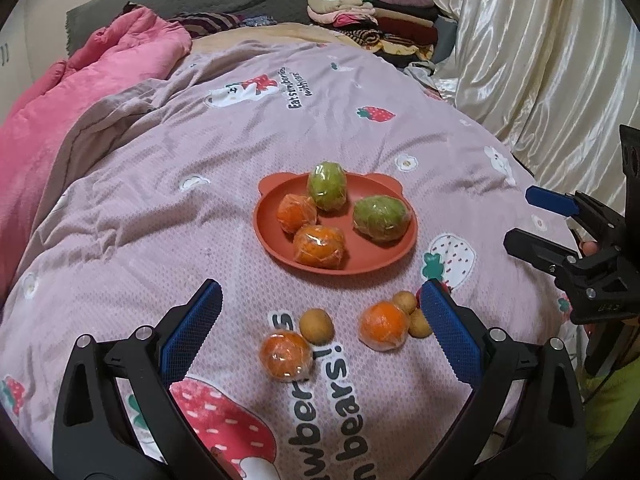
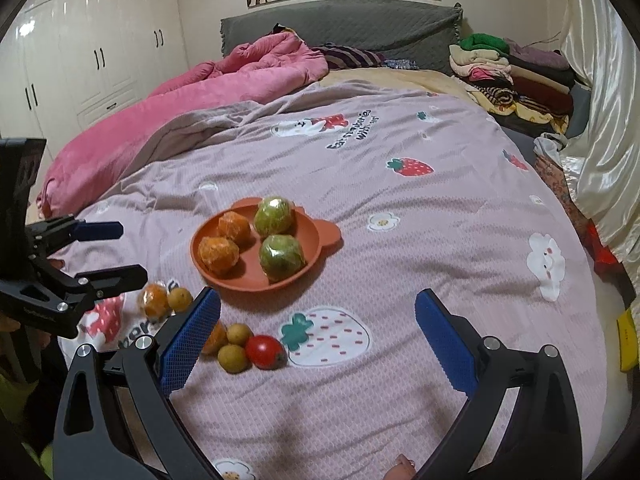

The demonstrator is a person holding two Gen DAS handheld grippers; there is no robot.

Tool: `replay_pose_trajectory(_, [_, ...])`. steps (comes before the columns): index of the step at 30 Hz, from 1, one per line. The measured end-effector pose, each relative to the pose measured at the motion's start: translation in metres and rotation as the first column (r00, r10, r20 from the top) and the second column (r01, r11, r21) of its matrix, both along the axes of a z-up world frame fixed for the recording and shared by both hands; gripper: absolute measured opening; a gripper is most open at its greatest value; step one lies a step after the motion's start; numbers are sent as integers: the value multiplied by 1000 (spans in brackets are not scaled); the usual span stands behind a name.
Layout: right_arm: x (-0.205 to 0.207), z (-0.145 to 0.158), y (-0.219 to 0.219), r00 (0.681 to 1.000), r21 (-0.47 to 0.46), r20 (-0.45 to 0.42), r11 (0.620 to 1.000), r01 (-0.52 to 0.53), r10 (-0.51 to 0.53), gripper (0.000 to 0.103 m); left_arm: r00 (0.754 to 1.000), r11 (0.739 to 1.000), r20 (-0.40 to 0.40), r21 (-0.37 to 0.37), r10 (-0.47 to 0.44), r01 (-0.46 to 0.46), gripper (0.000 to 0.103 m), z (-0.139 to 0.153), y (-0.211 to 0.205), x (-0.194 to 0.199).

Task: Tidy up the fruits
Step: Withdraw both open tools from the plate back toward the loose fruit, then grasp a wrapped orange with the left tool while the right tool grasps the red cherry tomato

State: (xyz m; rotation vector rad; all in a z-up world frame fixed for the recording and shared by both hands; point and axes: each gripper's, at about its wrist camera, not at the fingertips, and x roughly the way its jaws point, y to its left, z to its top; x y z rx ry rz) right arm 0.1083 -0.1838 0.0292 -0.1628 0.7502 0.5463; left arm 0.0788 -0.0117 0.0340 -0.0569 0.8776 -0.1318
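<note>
Left wrist view
Left tool (image 1: 322, 304): fingers spread wide apart, holding nothing, hovering above the loose fruit on the bed.
Plate (image 1: 360, 258): orange-red, with two ear-like tabs, lying on the bedspread (image 1: 240, 140) beyond the fingertips.
On the plate: two wrapped green fruits (image 1: 327, 185) and two wrapped oranges (image 1: 319, 247).
Loose on the bedspread: a wrapped orange (image 1: 285, 355) touching a small brown fruit (image 1: 316, 325); to the right, a second wrapped orange (image 1: 383, 325) with two more small brown fruits just beside the right finger.
Right tool (image 1: 532, 218): seen at the right edge, fingers apart, empty.

Right wrist view
Right tool (image 2: 318, 312): fingers wide apart, gripping nothing, above the bedspread.
Plate (image 2: 316, 236): ahead and left, carrying the same four wrapped fruits.
Near the left finger: a red tomato (image 2: 265, 351) touching two small brown fruits (image 2: 233, 358), with an orange partly hidden behind the finger.
Left tool (image 2: 116, 252): at the left edge, fingers apart, near a wrapped orange (image 2: 153, 300) and a brown fruit.
Background: pink quilt (image 2: 224, 84), folded clothes (image 2: 516, 76).
</note>
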Motion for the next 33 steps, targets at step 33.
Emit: replay_pose_trajectory(33, [-16, -41, -9, 998, -87, -63, 996, -21, 16, 98, 993, 994, -73, 50, -95, 99, 93, -30, -34, -15])
